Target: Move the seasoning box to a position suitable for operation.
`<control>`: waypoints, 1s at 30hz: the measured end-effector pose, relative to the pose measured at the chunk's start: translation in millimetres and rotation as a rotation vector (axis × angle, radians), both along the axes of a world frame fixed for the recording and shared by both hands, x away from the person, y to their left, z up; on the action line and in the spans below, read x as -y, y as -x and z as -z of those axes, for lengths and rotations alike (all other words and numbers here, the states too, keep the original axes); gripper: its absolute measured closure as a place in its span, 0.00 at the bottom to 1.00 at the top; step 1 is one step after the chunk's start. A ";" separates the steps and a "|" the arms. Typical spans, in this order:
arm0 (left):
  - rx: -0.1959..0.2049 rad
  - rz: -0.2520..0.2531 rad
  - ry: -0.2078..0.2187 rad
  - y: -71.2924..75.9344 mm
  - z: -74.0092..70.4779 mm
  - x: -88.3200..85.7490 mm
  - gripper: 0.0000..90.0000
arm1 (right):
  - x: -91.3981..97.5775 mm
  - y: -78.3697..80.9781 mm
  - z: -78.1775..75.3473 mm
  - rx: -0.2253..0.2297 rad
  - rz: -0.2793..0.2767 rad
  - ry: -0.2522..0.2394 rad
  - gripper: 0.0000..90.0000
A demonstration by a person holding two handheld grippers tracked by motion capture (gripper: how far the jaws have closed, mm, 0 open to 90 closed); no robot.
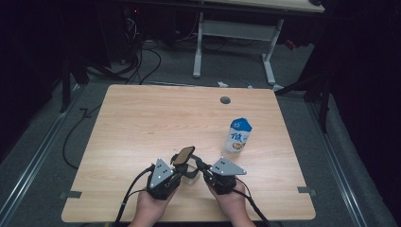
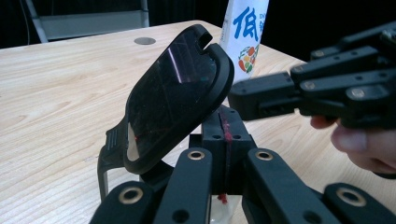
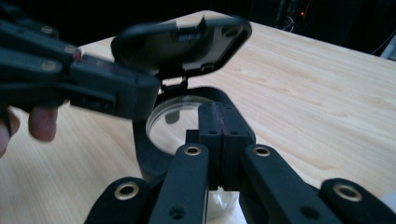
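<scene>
A folding magnifying glass [image 1: 185, 161] sits at the near middle of a light wooden table [image 1: 142, 127], between two hand-held grippers. Its black oval cover [image 2: 180, 95] is swung up and tilted, its dark glossy inner face showing in the left gripper view. Below the cover, the right gripper view shows the round clear lens [image 3: 175, 123] in its black frame, low over the tabletop.

The left gripper [image 1: 182, 169] comes in from the near left, its jaws pressed fully together; whether they pinch part of the magnifier cannot be told. The right gripper [image 1: 201, 166] comes in from the near right, its jaws also closed together, their tips meeting the cover's edge in the left gripper view. The person's left hand [image 1: 151, 208] and right hand [image 1: 231, 198] hold the gripper bodies at the table's near edge.

Farther off, to the right, a blue and white carton [image 1: 238, 135] stands upright. A round grey cable port [image 1: 225, 100] lies near the far edge.
</scene>
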State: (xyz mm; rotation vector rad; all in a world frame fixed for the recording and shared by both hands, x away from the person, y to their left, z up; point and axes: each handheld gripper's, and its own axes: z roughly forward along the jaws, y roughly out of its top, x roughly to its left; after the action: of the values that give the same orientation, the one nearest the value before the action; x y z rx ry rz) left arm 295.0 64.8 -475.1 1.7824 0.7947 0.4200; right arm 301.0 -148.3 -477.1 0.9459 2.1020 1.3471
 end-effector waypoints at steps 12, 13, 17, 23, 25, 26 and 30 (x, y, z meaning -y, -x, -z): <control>0.010 -0.041 0.024 -5.9 -5.2 -6.4 1.00 | 0.2 1.2 8.9 -0.009 -0.012 -0.008 1.00; 0.010 -0.047 0.026 -6.9 -5.7 -7.9 1.00 | 0.1 1.3 9.0 -0.008 -0.012 -0.007 1.00; 0.014 -0.072 0.029 -11.4 -7.7 -14.5 1.00 | -0.2 1.5 9.1 -0.004 -0.015 -0.003 1.00; 0.018 -0.103 0.023 -15.4 -8.4 -20.9 1.00 | -0.3 1.0 9.5 0.005 -0.020 0.005 1.00; 0.017 -0.109 0.025 -17.0 -8.1 -22.8 1.00 | 0.2 0.4 10.1 0.007 -0.025 0.003 1.00; 0.022 -0.117 0.018 -17.5 -8.2 -23.8 1.00 | -0.1 0.1 10.3 0.006 -0.026 0.001 1.00; 0.018 -0.125 0.022 -19.1 -7.4 -25.2 1.00 | -1.2 -0.5 10.8 0.010 -0.038 0.006 1.00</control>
State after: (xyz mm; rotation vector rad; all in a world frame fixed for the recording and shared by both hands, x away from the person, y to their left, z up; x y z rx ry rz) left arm 314.1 90.0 -467.7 1.7125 0.8977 0.5067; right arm 301.5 -147.1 -487.9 0.8992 2.1251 1.3603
